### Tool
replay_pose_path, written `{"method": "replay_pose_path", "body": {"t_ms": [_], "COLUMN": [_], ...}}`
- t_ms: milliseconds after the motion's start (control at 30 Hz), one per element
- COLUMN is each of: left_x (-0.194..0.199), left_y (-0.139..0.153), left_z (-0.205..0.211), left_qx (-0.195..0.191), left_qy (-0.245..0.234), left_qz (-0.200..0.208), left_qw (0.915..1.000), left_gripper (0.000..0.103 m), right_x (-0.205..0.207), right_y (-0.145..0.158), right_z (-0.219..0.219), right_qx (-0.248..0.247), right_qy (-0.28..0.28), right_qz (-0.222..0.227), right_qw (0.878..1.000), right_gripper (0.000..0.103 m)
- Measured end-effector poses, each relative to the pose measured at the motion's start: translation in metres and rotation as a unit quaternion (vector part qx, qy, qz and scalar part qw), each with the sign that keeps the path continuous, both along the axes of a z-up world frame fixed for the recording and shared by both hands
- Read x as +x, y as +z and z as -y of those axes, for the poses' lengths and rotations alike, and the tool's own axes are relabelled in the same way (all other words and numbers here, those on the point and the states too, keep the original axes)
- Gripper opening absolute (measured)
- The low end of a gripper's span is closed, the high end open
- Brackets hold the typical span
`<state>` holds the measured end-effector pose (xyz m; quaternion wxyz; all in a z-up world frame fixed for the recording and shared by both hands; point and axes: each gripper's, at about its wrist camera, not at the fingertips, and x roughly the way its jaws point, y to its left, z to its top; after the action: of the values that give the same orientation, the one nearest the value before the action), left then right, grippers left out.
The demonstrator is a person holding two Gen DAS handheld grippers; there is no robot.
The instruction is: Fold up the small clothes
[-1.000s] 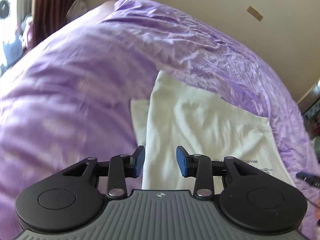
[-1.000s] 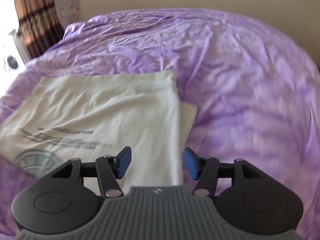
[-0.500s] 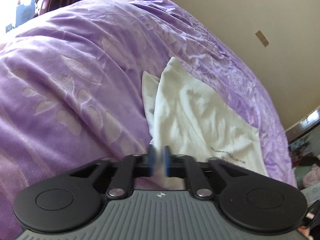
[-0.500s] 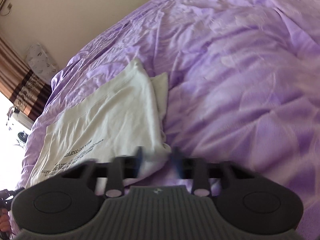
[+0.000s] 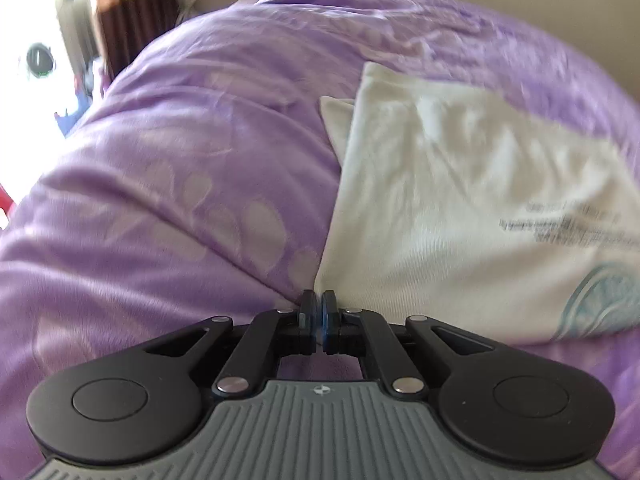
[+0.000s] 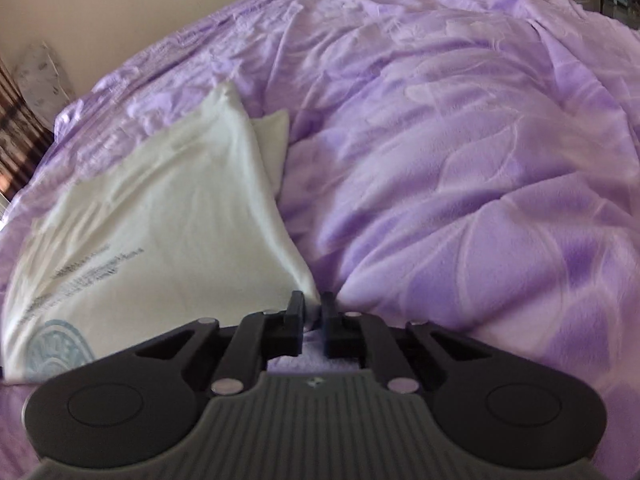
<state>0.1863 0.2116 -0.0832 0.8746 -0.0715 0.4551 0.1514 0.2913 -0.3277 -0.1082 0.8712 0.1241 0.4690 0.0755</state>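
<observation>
A white T-shirt (image 5: 460, 208) with dark print lines and a pale blue round emblem lies partly folded on a purple blanket (image 5: 180, 184). My left gripper (image 5: 319, 300) is shut on the shirt's near left corner, with the cloth fanning up and to the right. In the right wrist view the same shirt (image 6: 160, 232) lies to the left, and my right gripper (image 6: 312, 304) is shut on its near right corner, the cloth pulled taut into the jaws. A folded-under layer (image 6: 274, 140) sticks out at the shirt's far edge.
The purple blanket (image 6: 460, 200) is rumpled and covers the whole bed. A beige wall (image 6: 120, 4) runs behind it. A brown curtain (image 5: 132, 16) and a bright window (image 5: 36, 60) are at the far left.
Both grippers went from open above the shirt to shut on its near corners. Both have dropped low to the blanket, and the cloth now pulls taut toward each.
</observation>
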Motion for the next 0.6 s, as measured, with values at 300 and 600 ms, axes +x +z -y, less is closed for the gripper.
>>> {"method": "replay_pose_path", "body": {"t_ms": [300, 600], "left_x": [-0.002, -0.010], "left_y": [0.007, 0.045], "left_z": [0.014, 0.034], "left_qx": [0.050, 0.048], "left_qy": [-0.019, -0.005], "left_qz": [-0.023, 0.005], "left_qw": [0.9983, 0.9988], "left_gripper": [0.015, 0.020], "right_x": [-0.010, -0.046], "right_y": [0.008, 0.048], "right_z": [-0.009, -0.021], "right_qx": [-0.037, -0.072], "right_qy": [0.008, 0.024], "right_qz": [0.016, 0.093], "right_qw": [0.999, 0.993], "right_gripper": [0.001, 0.032]}}
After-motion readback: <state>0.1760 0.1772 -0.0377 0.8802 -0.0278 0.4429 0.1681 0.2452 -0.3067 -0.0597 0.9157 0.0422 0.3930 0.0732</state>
